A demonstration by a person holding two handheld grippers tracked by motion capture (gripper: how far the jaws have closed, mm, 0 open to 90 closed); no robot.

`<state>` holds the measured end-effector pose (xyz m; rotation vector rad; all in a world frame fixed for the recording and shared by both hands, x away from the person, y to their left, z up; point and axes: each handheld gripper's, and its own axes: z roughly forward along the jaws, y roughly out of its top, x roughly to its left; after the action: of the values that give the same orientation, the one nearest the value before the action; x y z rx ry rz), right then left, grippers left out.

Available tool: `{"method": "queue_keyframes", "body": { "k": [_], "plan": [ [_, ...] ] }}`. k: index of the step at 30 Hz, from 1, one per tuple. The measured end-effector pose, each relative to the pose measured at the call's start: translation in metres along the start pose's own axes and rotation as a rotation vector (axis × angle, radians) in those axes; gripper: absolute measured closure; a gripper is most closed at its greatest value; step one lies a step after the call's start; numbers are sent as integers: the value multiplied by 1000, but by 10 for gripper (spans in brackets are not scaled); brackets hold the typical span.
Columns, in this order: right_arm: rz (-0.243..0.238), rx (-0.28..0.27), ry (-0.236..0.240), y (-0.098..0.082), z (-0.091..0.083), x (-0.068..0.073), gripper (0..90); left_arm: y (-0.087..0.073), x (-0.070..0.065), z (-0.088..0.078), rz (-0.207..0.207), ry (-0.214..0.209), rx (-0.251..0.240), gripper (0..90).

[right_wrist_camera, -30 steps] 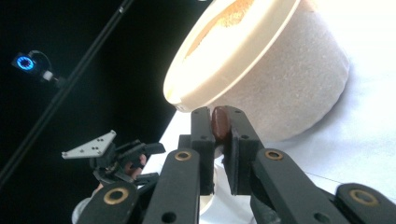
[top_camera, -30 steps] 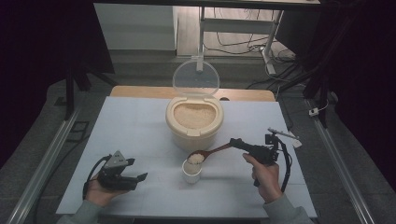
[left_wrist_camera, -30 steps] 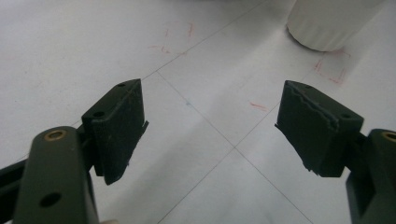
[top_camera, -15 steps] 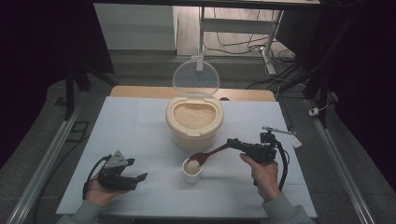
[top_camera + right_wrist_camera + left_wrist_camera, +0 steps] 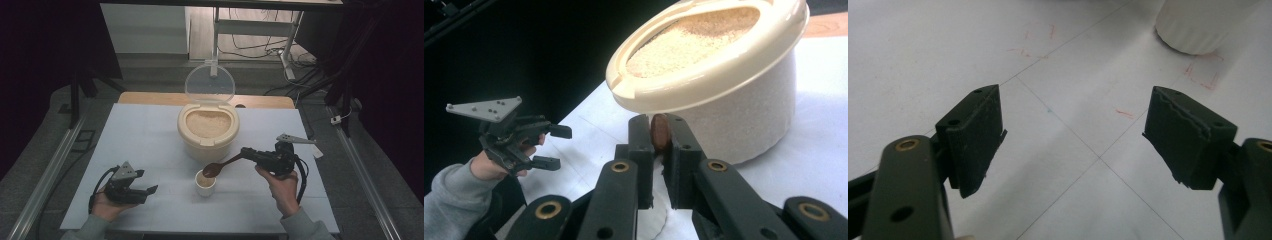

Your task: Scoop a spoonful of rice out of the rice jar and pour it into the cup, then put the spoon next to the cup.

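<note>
Your right gripper (image 5: 248,152) is clamped on the brown spoon (image 5: 220,166), its bowl ahead over the white cup (image 5: 205,184). Your left gripper (image 5: 148,192) rests wide open, holding nothing.

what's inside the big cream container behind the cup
The cream container is filled nearly to its opening with pale grain, its clear lid raised. Anything beneath the grain's surface is hidden.

No readable text, brand or number is showing anywhere. Faint red pen marks are lying on the table (image 5: 1058,75) ahead of the left tool (image 5: 1073,135), forming no legible word.
</note>
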<state>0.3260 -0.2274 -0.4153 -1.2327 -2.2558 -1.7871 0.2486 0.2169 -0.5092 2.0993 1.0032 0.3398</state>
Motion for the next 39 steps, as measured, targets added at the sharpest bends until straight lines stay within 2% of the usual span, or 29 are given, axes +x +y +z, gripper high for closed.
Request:
{"method": "queue_keyframes", "body": {
  "k": [6, 16, 26, 32, 39],
  "plan": [
    [-1, -5, 16, 0, -1, 0, 828, 0, 0, 0, 0, 0, 0, 229],
    [49, -45, 47, -1, -11, -9, 827, 0, 1, 0, -2, 2, -2, 229],
    [33, -67, 55, 7, -29, -12, 827, -1, 2, 0, -3, 1, -1, 229],
    [20, -79, 40, 12, -44, -15, 827, -1, 2, 0, -3, 1, 1, 229],
    [7, -62, 22, 20, -65, -20, 827, 0, 2, 0, -1, 2, 0, 229]
  ]
}}
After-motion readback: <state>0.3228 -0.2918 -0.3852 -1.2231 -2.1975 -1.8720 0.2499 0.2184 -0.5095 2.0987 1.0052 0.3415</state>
